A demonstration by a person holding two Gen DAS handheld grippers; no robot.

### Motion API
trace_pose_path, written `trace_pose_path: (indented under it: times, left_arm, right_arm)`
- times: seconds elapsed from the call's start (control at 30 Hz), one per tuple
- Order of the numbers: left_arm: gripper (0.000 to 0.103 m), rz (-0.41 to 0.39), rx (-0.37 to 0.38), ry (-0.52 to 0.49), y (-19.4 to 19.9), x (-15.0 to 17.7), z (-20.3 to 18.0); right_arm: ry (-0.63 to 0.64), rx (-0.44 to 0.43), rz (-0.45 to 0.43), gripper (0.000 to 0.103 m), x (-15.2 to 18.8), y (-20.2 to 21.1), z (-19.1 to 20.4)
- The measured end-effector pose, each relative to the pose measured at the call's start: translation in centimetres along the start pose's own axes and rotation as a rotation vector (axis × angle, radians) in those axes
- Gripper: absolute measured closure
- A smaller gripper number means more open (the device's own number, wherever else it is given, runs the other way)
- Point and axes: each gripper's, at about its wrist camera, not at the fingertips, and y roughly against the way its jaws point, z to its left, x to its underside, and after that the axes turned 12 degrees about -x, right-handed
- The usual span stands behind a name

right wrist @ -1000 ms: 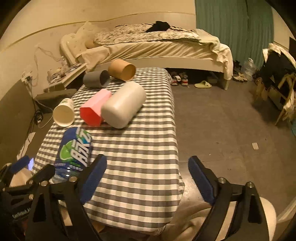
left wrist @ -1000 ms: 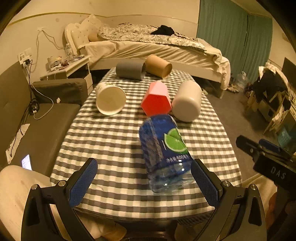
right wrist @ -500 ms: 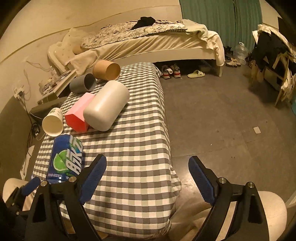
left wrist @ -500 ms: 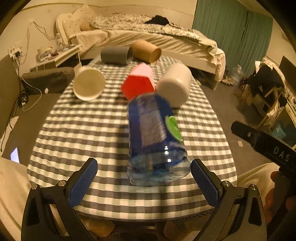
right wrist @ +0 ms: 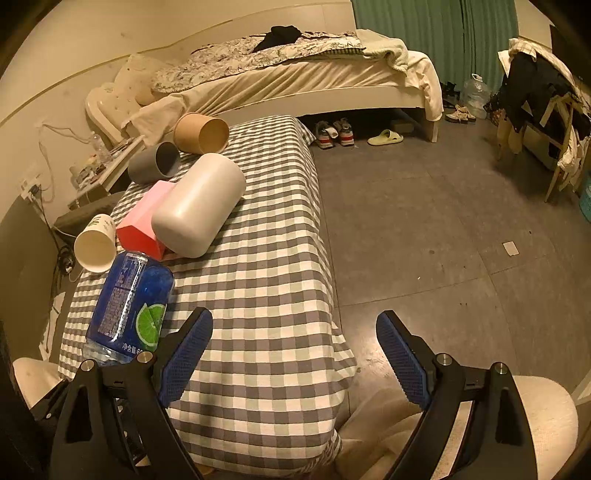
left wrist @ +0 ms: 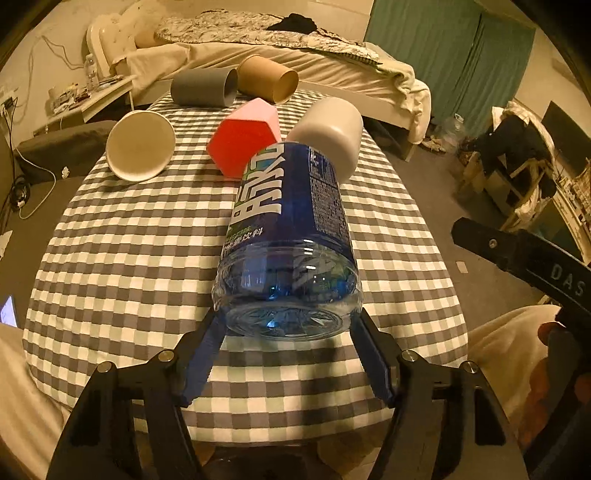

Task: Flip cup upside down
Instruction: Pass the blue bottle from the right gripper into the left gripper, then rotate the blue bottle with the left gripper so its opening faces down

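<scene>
On the checked surface (left wrist: 129,258) we see six containers lying on their sides. Between the fingers of our left gripper (left wrist: 288,354), at 6 o'clock in the left wrist view, lies the blue bottle (left wrist: 291,236); the fingers stand at both sides of its clear base, but we cannot tell if they press it. Its label shows a green lime slice (right wrist: 149,323), white Chinese characters and small print we cannot read. At 10 o'clock lies the white paper cup (left wrist: 140,146), open mouth toward us and with nothing inside. Beyond it are the pink cup (left wrist: 240,144), the cream cup (left wrist: 332,129), the grey cup (left wrist: 203,88) and the brown paper cup (left wrist: 267,79). Our right gripper (right wrist: 293,356) has its fingers wide apart, holding nothing. A bed (right wrist: 295,77) and green curtains (right wrist: 424,26) stand at 12 o'clock.
</scene>
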Motion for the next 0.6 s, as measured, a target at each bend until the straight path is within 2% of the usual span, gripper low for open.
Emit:
trace_pose_path:
  times: [0.3,0.6]
  left_arm:
    - [0.032,-0.027,-0.037,-0.039,2.8,-0.8,1.0]
    - [0.032,-0.028,-0.019,-0.008,4.3,-2.4,1.5]
  right_arm:
    - [0.01,0.0,0.001,0.013,0.1,-0.4,0.5]
    - [0.01,-0.004,-0.001,0.013,0.2,-0.2,0.6]
